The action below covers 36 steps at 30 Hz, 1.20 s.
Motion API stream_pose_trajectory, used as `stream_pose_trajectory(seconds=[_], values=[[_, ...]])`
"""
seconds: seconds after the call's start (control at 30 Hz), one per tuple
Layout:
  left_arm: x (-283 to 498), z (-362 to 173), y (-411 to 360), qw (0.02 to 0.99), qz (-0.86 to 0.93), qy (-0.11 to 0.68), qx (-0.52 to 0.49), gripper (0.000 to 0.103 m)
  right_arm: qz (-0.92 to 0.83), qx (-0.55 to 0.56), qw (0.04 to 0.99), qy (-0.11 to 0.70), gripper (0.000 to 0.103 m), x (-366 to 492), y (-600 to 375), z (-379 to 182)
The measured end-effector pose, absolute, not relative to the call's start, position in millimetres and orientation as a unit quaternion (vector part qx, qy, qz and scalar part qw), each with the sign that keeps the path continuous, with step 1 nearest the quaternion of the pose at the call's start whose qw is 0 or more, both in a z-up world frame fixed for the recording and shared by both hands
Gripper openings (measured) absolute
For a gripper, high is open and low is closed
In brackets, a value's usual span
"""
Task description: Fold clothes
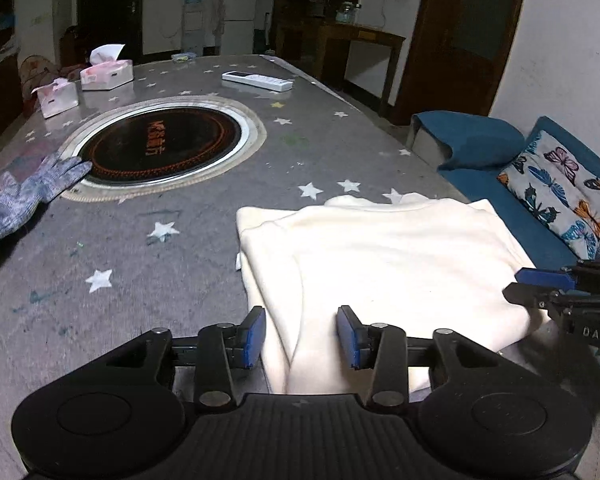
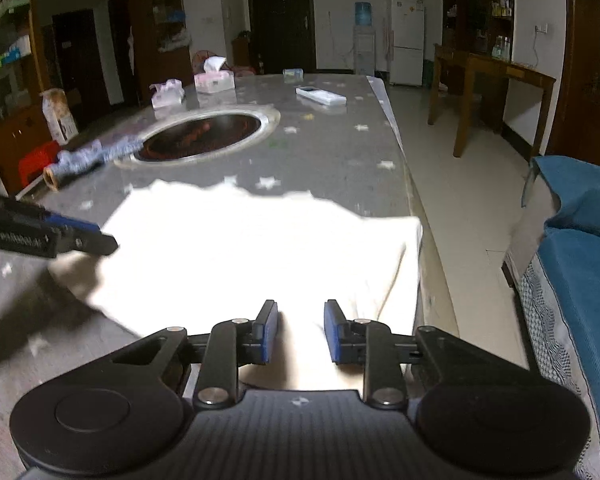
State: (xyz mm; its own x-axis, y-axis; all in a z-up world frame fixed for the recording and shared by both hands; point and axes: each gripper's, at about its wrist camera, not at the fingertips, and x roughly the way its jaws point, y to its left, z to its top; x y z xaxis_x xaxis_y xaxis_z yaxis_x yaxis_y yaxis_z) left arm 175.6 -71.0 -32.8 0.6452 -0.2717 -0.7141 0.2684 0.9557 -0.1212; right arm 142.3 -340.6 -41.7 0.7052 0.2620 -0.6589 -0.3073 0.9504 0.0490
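Left gripper (image 1: 301,334) is standing partly open, cloth (image 1: 380,256) lying loose between its pads. Right gripper (image 2: 301,330) is gaping narrowly over the cloth's near edge. The cloth is lying folded on the table (image 1: 140,248) corner.

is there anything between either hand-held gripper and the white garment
Nothing visible. The cream garment already lies between the pads of the left hand-held gripper and the right hand-held gripper. The knit glove lies well off, beside the round cooktop.
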Motion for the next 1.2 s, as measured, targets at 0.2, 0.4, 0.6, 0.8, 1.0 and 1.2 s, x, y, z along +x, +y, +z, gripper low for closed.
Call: stream_pose_trajectory(seconds=[0.2, 0.4, 0.6, 0.8, 1.0, 1.2], values=[[168.1, -25.8, -69.4, 0.911, -0.142, 0.388, -0.006, 0.054, 0.157, -0.036, 0.927, 0.34, 0.026, 136.6, -333.6, -35.9], [157.2, -23.2, -68.6, 0.912, -0.132, 0.389, -0.004, 0.061, 0.156, -0.03, 0.927, 0.338, 0.042, 128.7, -326.2, -37.0], [142.4, -18.9, -67.2, 0.917, -0.124, 0.378, -0.004, 0.073, 0.159, -0.022, 0.928, 0.337, 0.055, 118.1, -317.9, -35.6], [123.3, -14.8, -67.3, 0.923, -0.12, 0.367, 0.004, 0.085, 0.159, -0.021, 0.929, 0.333, 0.069, 106.3, -307.4, -34.4], [101.0, -7.4, -68.4, 0.931, -0.118, 0.345, 0.022, 0.095, 0.164, -0.02, 0.929, 0.332, 0.084, 93.8, -298.3, -33.9], [81.9, -3.9, -67.5, 0.937, -0.112, 0.329, 0.034, 0.101, 0.172, -0.022, 0.929, 0.328, 0.101, 78.0, -289.3, -32.5]])
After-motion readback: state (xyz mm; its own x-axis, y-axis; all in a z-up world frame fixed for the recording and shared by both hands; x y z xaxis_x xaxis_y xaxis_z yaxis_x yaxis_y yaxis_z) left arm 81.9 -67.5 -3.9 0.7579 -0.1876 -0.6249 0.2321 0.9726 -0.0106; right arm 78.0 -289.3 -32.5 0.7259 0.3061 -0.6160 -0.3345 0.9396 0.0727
